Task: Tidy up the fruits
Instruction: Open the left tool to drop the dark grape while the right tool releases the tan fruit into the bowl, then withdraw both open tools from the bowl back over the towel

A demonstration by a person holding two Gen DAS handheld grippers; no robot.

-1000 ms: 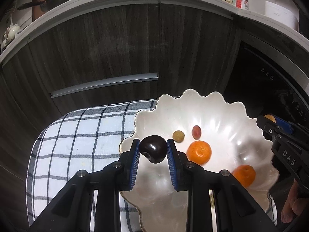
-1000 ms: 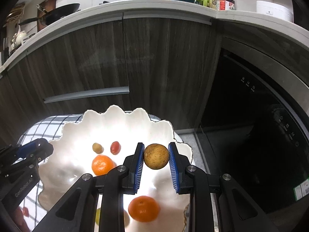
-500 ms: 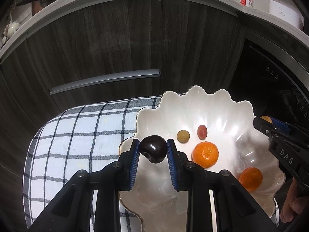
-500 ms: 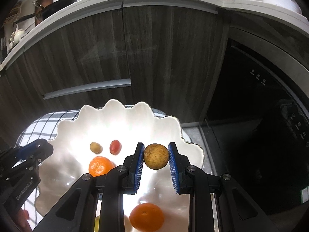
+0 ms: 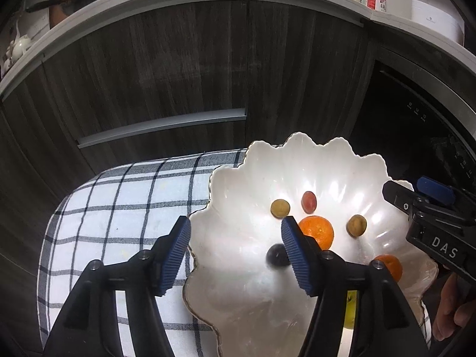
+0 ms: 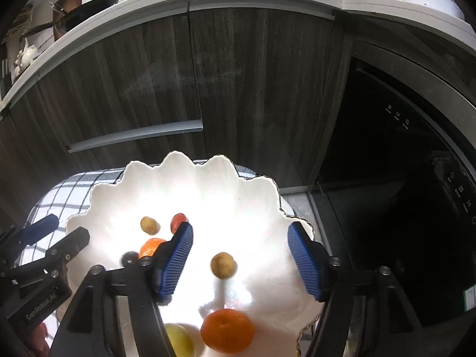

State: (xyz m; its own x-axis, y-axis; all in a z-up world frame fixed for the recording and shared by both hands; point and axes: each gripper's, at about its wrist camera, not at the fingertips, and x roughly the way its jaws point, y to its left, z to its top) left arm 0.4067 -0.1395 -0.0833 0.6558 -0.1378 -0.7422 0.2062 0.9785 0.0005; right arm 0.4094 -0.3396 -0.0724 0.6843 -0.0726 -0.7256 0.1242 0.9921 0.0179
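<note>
Both tongs hang spread and empty over the white bowl of fruit.

The bowl sits on a checked cloth, its near edge cut off. The left tongs half hide one orange and the dark plum; a second orange and a yellow fruit lie partly hidden low down. Under the right tongs lies a brown fruit, blurred; another brown fruit and a red grape sit farther back.
</note>
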